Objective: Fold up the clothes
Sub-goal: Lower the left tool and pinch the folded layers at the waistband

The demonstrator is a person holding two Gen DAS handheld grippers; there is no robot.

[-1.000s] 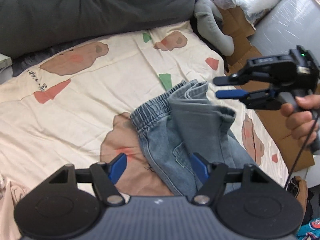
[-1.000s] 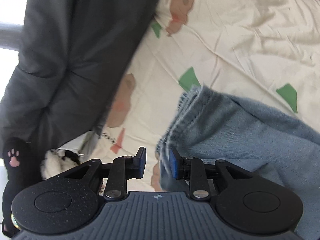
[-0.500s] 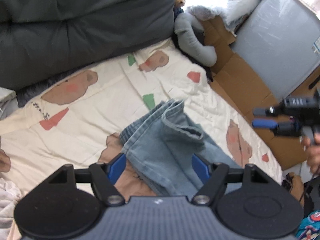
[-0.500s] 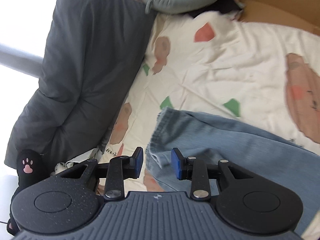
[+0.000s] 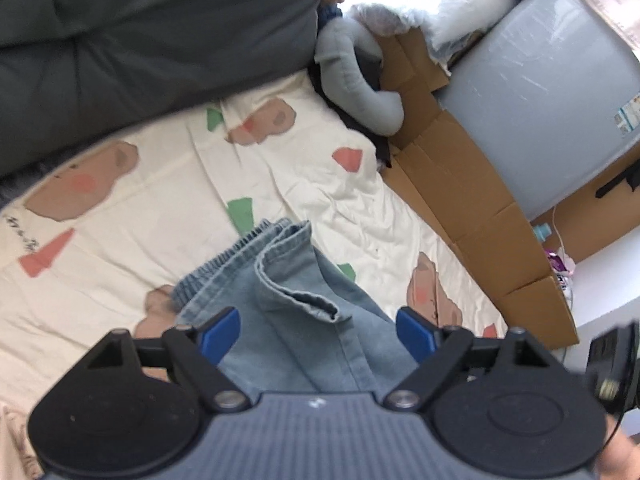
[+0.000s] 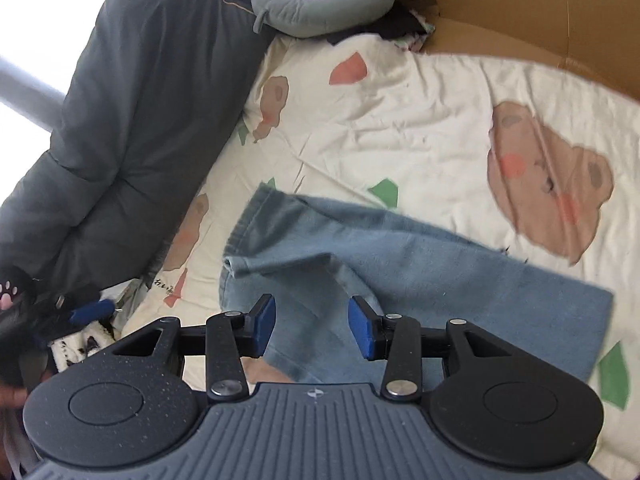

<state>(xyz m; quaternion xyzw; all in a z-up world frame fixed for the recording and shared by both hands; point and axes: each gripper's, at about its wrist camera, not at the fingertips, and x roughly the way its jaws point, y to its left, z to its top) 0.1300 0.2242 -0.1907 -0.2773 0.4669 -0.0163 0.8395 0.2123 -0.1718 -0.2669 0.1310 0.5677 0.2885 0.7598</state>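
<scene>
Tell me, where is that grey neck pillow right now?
The grey neck pillow lies at the far end of the bed, top centre in the right wrist view, between the dark grey duvet and the cardboard box.

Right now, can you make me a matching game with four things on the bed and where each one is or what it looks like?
Things:
1. jeans
2. neck pillow
3. dark grey duvet
4. bedsheet

Clues:
A. cream, printed with bears and coloured shapes
B. light blue, lying folded on the sheet
C. bunched up along one edge of the bed
D. grey and curved, at the bed's far corner by the cardboard box

Pairs: 1-B, 2-D, 3-C, 4-A
</scene>
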